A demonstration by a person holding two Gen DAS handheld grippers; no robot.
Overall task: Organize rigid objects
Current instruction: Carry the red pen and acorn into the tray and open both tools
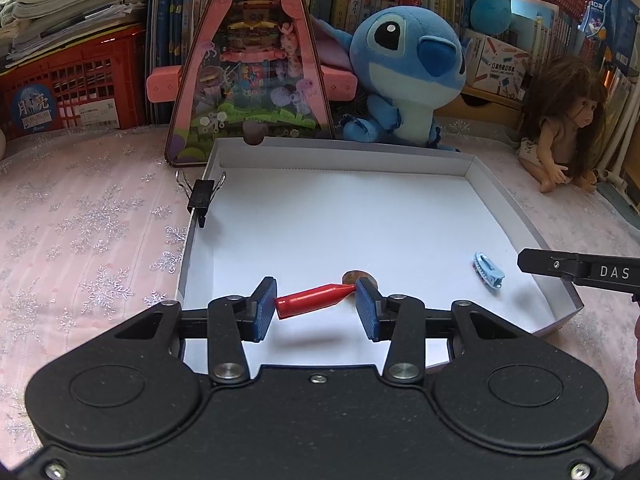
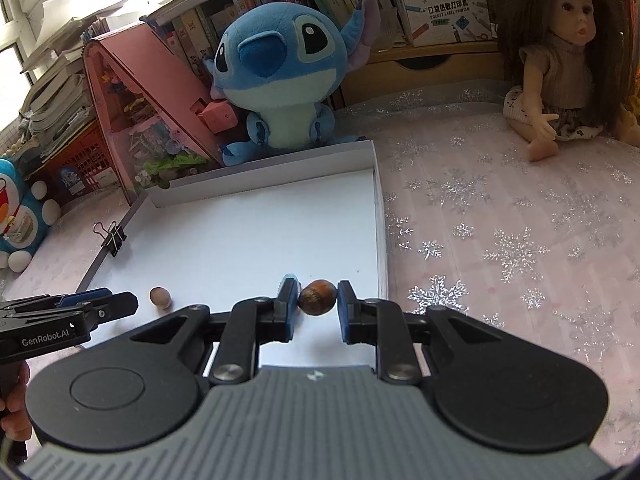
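My left gripper (image 1: pixel 316 304) is clamped on a red pen cap (image 1: pixel 314 301), held crosswise between the blue pads, its wide end against one pad and its narrow tip against the other. It hangs above the white floor of a shallow cardboard tray (image 1: pixel 340 151), with its shadow on the white just below. Just past the cap's tip a small brown wooden knob (image 1: pixel 357 277) sits on the tray floor, and further right lies a light blue hair clip (image 1: pixel 489 270). A black binder clip (image 1: pixel 201 196) bites the tray's left wall.

My right gripper (image 2: pixel 318 300) is closed on a brown nut (image 2: pixel 316 297), round and glossy, pinched between both pads over the tray's near right corner. The tip of the blue hair clip peeks out behind one finger.

The tray rests on a pink cloth (image 2: pixel 500 248) with silver snowflakes. Behind it stand a blue plush toy (image 2: pixel 280 80) and a pink triangular toy house (image 1: pixel 248 72); a doll (image 2: pixel 560 60) with long brown hair sits off to the right, in front of shelves of books.
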